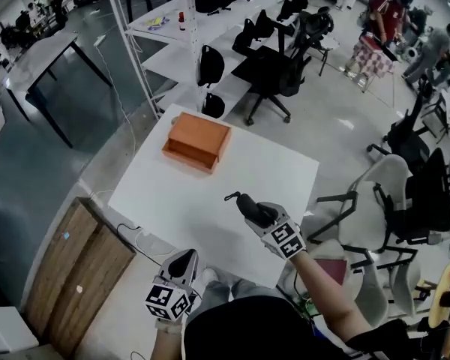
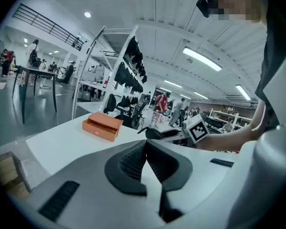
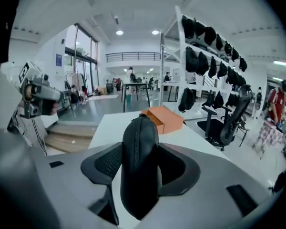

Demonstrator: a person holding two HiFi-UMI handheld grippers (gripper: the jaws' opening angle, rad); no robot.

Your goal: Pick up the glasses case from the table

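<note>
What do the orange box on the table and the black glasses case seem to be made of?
Glasses case: probably a stiff shell in matte black fabric or leatherette; a zipper seam runs along its edge. Orange box: matte cardboard or painted wood, flat sharp-edged panels; I cannot tell which.

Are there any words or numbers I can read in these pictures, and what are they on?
No text here can be read.
On the marker cubes: only black-and-white square patterns, no letters.
On the blue wall sign: too small and blurred to read.
On the orange box and the glasses case: no print shows.
</note>
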